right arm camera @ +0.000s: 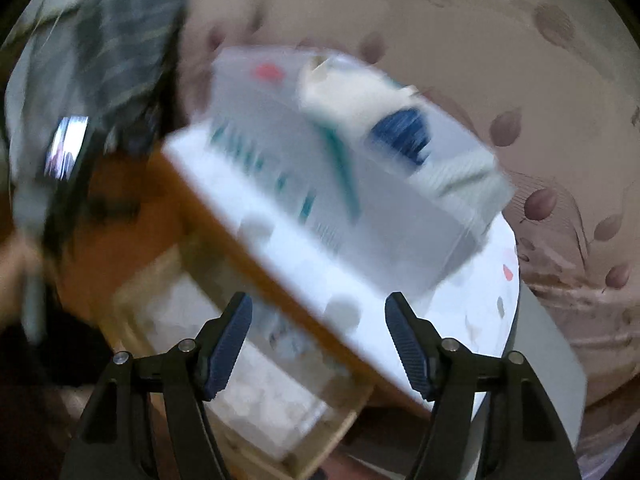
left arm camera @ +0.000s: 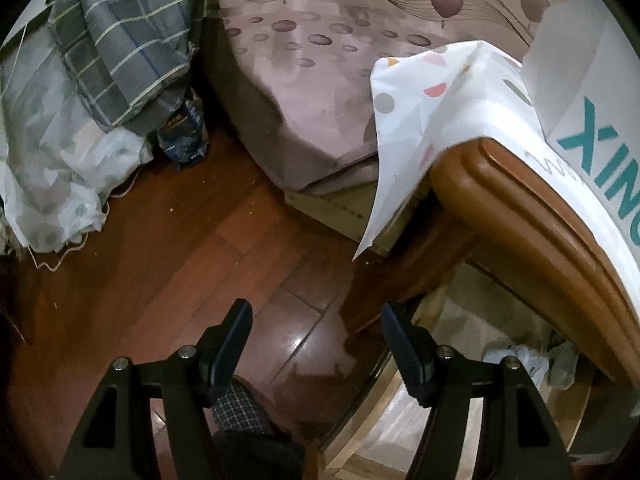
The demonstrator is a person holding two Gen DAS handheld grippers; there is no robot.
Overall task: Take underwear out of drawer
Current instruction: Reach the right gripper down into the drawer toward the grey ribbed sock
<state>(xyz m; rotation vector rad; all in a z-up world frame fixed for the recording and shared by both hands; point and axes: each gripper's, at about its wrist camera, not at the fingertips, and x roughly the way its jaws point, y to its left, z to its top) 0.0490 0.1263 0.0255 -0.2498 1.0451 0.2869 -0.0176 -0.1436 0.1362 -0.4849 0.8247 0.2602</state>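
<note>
Left gripper [left arm camera: 316,344]: released, jaws apart with nothing between them, hanging over the red-brown wooden floor [left arm camera: 168,264] beside the open drawer.
Right gripper [right arm camera: 318,340]: released, jaws apart and bare, above the cabinet edge; view heavily blurred.
Drawer [left arm camera: 452,364]: pulled open under the cabinet top, pale inner bottom showing, light wooden rim near the left gripper's right finger.
Underwear in drawer [left arm camera: 532,360]: crumpled pale grey-blue cloth at the back, partly tucked beneath the overhanging top.
Cabinet top [left arm camera: 532,208]: thick orange-brown wooden edge overhanging the drawer, shading its rear.
Spotted cloth [left arm camera: 436,120]: white with pastel dots, draped over the cabinet corner, one point hanging down.
White box [right arm camera: 320,184]: teal lettering, sitting on the cabinet; pale cloth with a blue patch [right arm camera: 400,132] on top, too blurred to name.
Bed [left arm camera: 316,80]: mauve cover with oval print, just behind the cabinet.
Plaid bedding [left arm camera: 124,44]: grey-green, heaped at left over a pale printed cloth.
</note>
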